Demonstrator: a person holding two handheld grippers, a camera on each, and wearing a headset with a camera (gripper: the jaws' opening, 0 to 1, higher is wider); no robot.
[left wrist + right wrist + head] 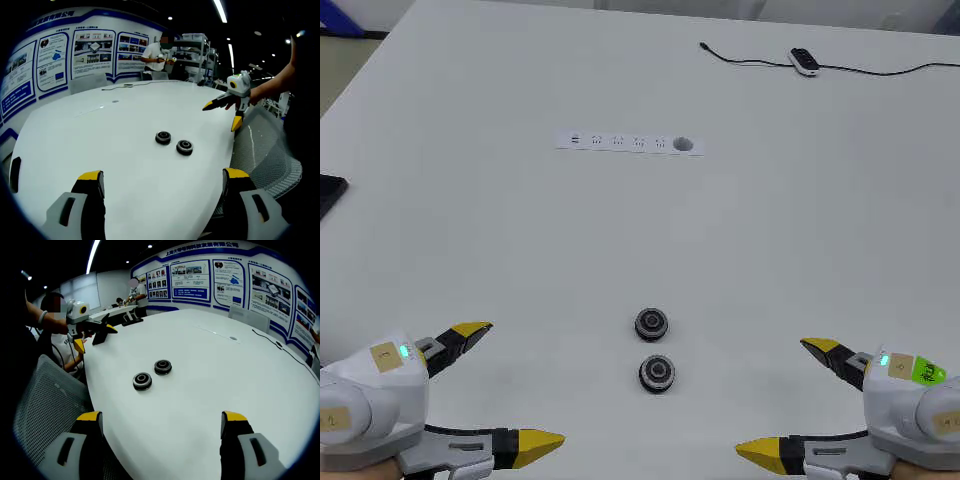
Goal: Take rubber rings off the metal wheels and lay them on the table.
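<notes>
In the head view, two metal wheels lie flat on the white table (770,250). The near wheel (657,373) has the far wheel (652,323) just beyond it, the two apart by a small gap. Each carries a dark rubber ring (642,374) around its rim. The left gripper (510,385) hovers well to the left of the near wheel, its jaws spread wide and holding nothing. The right gripper (788,398) hovers well to the right of the near wheel, its jaws likewise wide and empty. A white power strip (630,142) lies far beyond the near wheel, and a small remote on a cable (804,61) lies farther still.

In the left gripper view, the near wheel (185,147) sits ahead of the wide-spread jaws of the left gripper (164,175), with the far wheel (163,137) just beside it. The right gripper (222,116) shows past the near wheel, over the table edge.

In the right gripper view, the near wheel (142,381) lies ahead of the right gripper (161,416), whose jaws stand wide apart, with the far wheel (163,367) just beside it. The left gripper (95,339) shows past the near wheel, its jaws apart.
</notes>
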